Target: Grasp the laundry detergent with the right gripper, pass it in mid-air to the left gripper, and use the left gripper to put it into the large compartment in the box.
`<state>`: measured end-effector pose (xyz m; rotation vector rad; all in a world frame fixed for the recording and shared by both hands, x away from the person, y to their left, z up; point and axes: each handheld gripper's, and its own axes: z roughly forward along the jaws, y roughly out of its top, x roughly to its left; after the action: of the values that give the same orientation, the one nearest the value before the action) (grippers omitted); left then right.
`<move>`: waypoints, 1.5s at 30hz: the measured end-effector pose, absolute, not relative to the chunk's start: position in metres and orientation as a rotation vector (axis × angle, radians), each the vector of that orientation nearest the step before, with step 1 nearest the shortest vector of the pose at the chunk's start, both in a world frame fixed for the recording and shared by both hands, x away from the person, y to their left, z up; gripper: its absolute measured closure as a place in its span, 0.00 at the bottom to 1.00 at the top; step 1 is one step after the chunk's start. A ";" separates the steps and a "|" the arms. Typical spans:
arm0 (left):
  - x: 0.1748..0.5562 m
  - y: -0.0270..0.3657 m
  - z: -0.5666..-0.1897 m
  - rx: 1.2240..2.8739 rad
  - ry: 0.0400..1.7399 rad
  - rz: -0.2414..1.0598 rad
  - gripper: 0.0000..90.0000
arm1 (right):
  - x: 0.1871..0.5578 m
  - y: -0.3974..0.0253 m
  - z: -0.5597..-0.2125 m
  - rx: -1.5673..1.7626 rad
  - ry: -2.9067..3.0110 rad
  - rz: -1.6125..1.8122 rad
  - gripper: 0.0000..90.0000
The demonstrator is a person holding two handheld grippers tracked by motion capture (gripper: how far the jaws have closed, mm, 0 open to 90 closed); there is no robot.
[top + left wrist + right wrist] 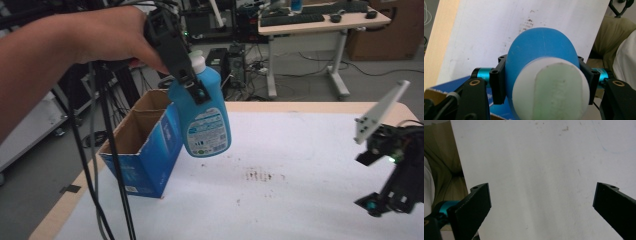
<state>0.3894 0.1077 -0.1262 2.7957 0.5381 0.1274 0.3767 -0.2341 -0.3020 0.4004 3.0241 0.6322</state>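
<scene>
A blue plastic bottle (205, 115) with a white cap and a printed label hangs in the air beside an open blue cardboard box (142, 145). My left gripper (192, 85) is shut on the bottle's upper part, held by a hand coming in from the upper left. In the left gripper view the bottle (541, 50) and its white cap sit between the two black jaws of my left gripper (541, 77). My right gripper (385, 175) stands open at the table's right edge, low over the white surface. The right gripper view shows the right gripper (541, 202) wide apart over bare white table.
The white table top (300, 175) has a brown stain (259, 175) near its middle. The box stands at the table's left edge, its top flaps open. Tripod legs and cables (107, 165) hang at the left. Desks and a cardboard carton stand behind the table.
</scene>
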 end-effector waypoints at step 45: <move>0.387 0.284 -0.120 2.613 0.998 0.277 0.42 | 0.380 -0.253 -0.285 0.430 3.008 0.604 0.01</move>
<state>0.3874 0.2840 -0.1196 2.6127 0.9982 0.2772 0.3795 -0.2531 -0.2847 0.4298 3.0084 0.6041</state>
